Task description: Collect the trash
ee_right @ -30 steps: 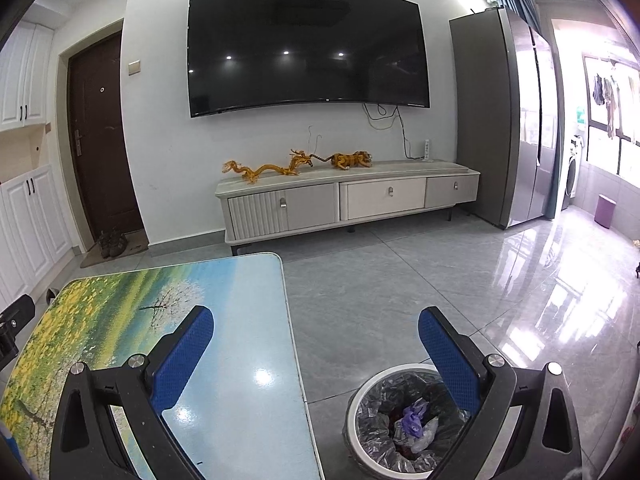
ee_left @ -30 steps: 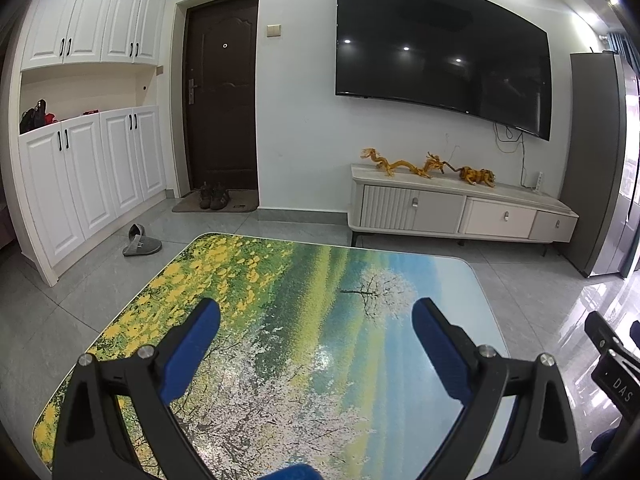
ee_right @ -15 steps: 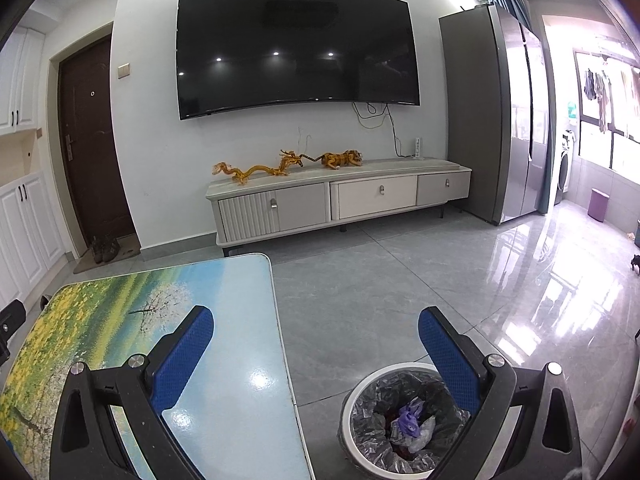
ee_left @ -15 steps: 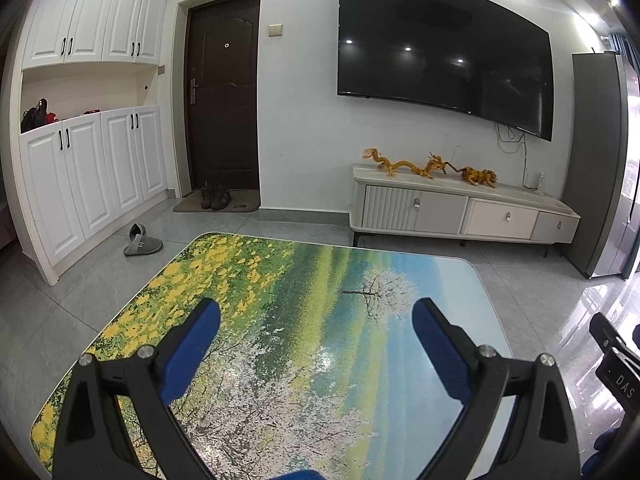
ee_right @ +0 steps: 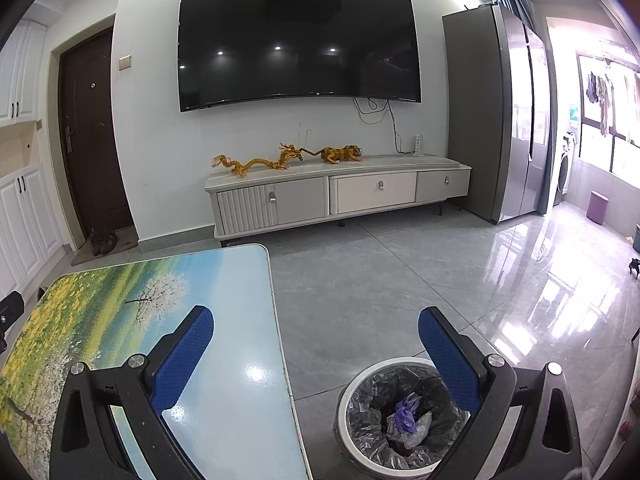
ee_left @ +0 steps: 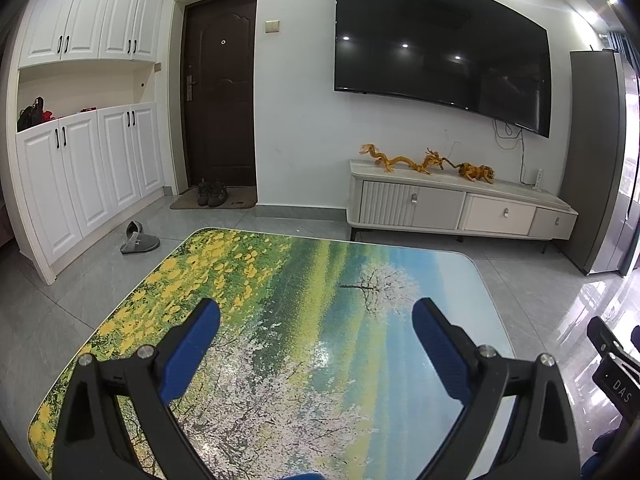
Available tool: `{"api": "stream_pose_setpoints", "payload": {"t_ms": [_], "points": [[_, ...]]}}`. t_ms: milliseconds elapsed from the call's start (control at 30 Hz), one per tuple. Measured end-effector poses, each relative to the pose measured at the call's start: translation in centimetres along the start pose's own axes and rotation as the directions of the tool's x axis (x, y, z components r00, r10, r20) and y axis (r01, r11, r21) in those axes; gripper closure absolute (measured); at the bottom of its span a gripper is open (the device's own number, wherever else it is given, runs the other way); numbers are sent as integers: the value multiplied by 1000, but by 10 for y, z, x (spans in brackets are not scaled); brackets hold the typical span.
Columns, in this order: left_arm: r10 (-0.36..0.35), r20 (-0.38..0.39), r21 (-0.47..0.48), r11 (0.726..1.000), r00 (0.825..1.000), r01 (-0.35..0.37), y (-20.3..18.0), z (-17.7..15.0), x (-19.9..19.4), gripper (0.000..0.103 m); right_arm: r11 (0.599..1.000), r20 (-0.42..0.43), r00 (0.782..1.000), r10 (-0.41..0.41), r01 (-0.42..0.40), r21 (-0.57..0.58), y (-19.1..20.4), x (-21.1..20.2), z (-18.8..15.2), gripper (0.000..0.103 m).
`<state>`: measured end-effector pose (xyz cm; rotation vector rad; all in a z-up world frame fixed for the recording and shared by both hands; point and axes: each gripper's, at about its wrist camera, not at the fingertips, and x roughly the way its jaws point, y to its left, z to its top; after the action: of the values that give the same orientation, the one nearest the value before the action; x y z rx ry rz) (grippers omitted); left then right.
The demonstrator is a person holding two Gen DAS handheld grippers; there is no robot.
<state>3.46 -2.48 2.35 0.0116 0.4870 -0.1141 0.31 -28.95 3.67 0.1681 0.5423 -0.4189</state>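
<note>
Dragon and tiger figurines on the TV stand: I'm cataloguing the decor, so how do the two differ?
The dragon figurine is long, thin and wavy, while the tiger figurine is shorter and stockier. The dragon is plain golden yellow; the tiger is a darker orange with dark stripes. The dragon lies nearer the door end of the TV stand; the tiger sits nearer its middle. Both rest on the stand's top, under the wall TV.
</note>
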Motion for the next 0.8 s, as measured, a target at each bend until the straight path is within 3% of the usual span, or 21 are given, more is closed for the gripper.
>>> {"api": "stream_pose_setpoints", "payload": {"t_ms": [800], "points": [[-32, -21, 48, 998, 999, 33, -16, -8, -1, 6, 999, 3, 999, -33, 33, 25, -13, 1, -2, 0]]}}
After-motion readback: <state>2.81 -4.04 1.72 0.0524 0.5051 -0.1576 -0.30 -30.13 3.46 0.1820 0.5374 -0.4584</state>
